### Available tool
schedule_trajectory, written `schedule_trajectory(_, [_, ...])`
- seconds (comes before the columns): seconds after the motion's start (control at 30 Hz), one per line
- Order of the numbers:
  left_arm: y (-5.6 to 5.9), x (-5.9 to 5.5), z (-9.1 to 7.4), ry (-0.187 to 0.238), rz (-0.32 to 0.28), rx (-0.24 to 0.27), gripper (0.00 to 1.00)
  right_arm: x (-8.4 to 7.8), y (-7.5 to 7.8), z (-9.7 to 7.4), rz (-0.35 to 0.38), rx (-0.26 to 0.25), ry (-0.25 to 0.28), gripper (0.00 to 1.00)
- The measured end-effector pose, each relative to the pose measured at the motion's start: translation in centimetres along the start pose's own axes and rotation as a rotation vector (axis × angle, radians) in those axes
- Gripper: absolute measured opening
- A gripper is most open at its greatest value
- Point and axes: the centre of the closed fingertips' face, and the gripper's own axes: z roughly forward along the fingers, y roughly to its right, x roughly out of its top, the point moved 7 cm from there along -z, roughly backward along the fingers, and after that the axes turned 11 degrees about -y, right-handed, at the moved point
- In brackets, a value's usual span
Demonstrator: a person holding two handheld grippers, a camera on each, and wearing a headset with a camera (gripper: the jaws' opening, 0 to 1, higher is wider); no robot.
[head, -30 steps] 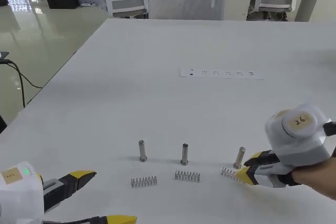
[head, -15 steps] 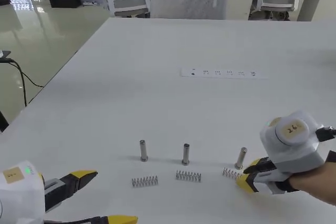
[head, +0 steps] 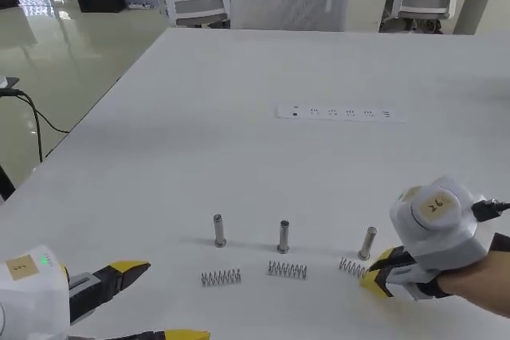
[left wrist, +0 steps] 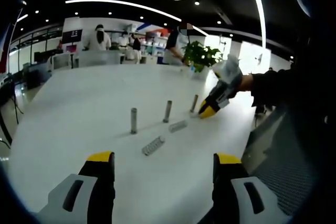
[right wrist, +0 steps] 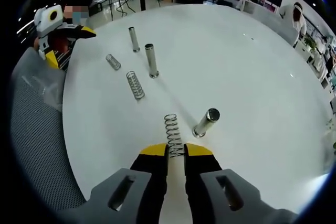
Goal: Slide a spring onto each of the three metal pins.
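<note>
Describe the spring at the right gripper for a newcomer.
On the white table, three upright pins stand in a row, a spring lying before each. Take the right-end spring: only its end sits between the right gripper's yellow tips.

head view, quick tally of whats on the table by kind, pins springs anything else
metal pins: 3
springs: 3
power strip: 1
total: 7

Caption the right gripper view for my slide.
Right gripper pinching a spring beside the nearest metal pin on a white table.
</note>
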Motion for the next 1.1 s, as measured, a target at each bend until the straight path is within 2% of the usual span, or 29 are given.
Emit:
schedule_trajectory(0.37, [0.2, 0.1, 0.0, -0.001, 0.015, -0.007, 0.71, 0.0, -0.1, -0.7, -0.001, -0.004, 0.003, 0.08])
schedule_trajectory(0.67, [0.5, 0.2, 0.1, -0.015, 0.053, -0.041, 0.68, 0.5, -0.7, -2.0, -0.007, 0.005, 0.018, 0.08])
schedule_trajectory(0.77, [0.8, 0.1, 0.2, -0.033, 0.078, -0.058, 0.67, 0.8, -0.9, -2.4, -0.017, 0.005, 0.026, 0.08])
schedule_trajectory(0.93, [1.6, 1.1, 0.4, -0.039, 0.111, -0.091, 0.67, 1.2, -1.4, -2.9, -0.028, 0.018, 0.032, 0.08])
schedule_trajectory(1.1, [2.1, 2.4, 1.1, -0.058, 0.177, -0.129, 0.67, 1.5, -1.8, -3.5, -0.044, 0.025, 0.034, 0.08])
